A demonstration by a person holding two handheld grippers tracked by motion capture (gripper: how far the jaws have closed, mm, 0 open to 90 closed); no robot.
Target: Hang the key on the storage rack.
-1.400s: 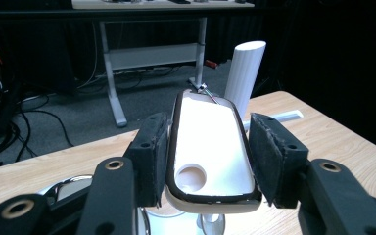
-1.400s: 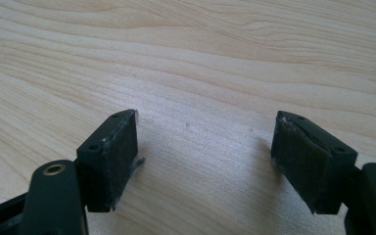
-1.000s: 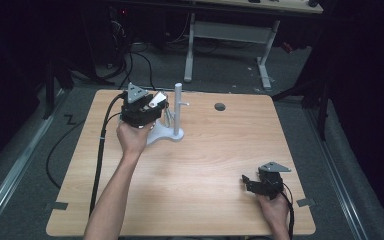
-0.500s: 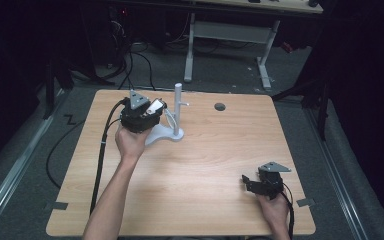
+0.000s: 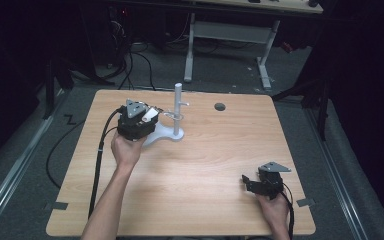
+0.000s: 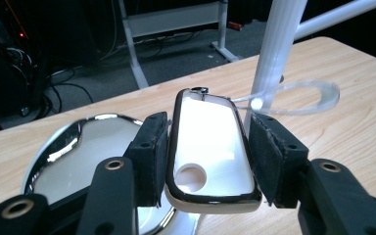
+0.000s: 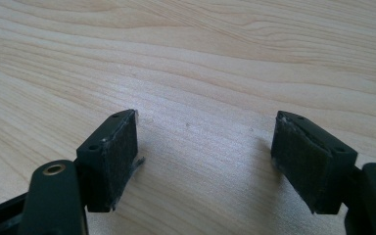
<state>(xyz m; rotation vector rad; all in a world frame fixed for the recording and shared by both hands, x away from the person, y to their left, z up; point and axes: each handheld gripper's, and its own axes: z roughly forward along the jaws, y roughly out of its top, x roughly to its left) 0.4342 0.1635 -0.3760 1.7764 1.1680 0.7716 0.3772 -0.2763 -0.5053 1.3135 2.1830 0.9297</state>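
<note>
My left gripper [image 6: 208, 161] holds the white tag [image 6: 208, 152] between its jaws, both pads pressed to its sides, with the white stand's post [image 6: 276, 58] just beyond them. My right gripper [image 7: 205, 161] rests with jaws wide over bare counter [image 7: 200, 58].

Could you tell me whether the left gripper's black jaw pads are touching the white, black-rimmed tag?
Touching. The left gripper view shows both pads of the left gripper pressed against the sides of the white, black-rimmed tag, no gap visible.
</note>
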